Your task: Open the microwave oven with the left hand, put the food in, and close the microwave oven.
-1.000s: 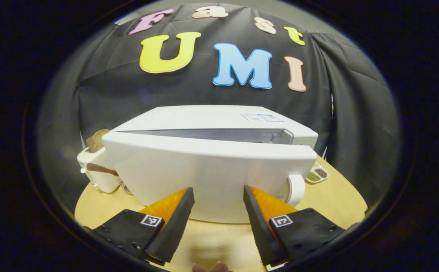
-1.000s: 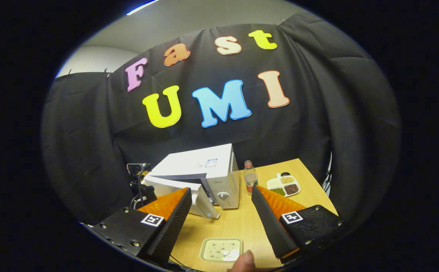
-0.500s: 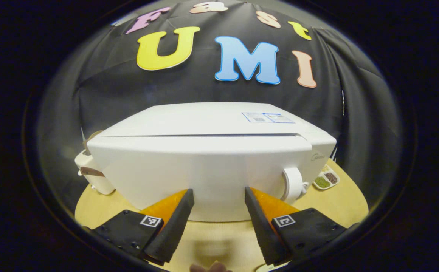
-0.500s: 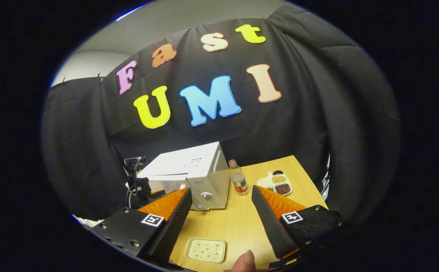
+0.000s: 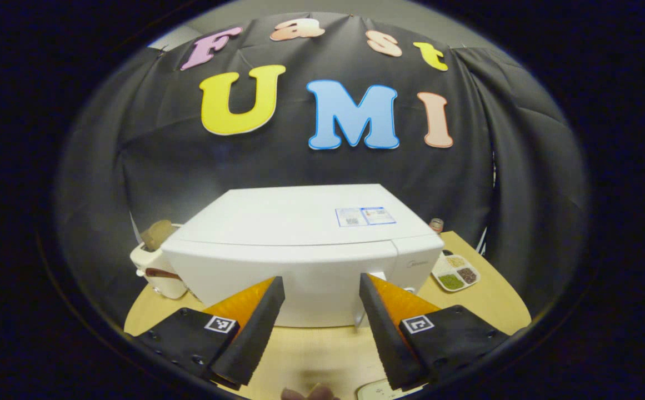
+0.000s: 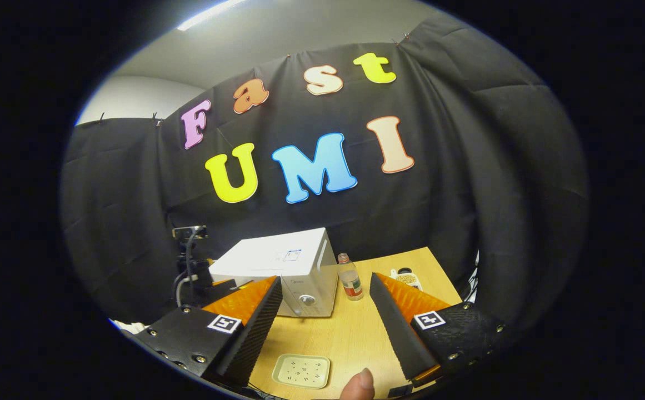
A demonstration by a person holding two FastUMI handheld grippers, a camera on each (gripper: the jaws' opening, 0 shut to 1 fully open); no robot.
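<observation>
Door now flush on microwave oven (image 5: 305,244), formerly ajar — unit stands on counter (image 5: 322,355), just ahead of left gripper (image 5: 319,328), fingers spread, empty. Top sticker (image 5: 365,216) illegible. Right gripper (image 6: 328,328) spread above pale plate (image 6: 301,371).

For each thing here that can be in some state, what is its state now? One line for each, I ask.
Microwave: door shut.
Left hand-held gripper: open, holds nothing, apart from the microwave.
Right hand-held gripper: open, holds nothing.
Tray: on the table, no food on it.
Bottle: upright beside the microwave, cap on.
Divided dish: filled compartments.
</observation>
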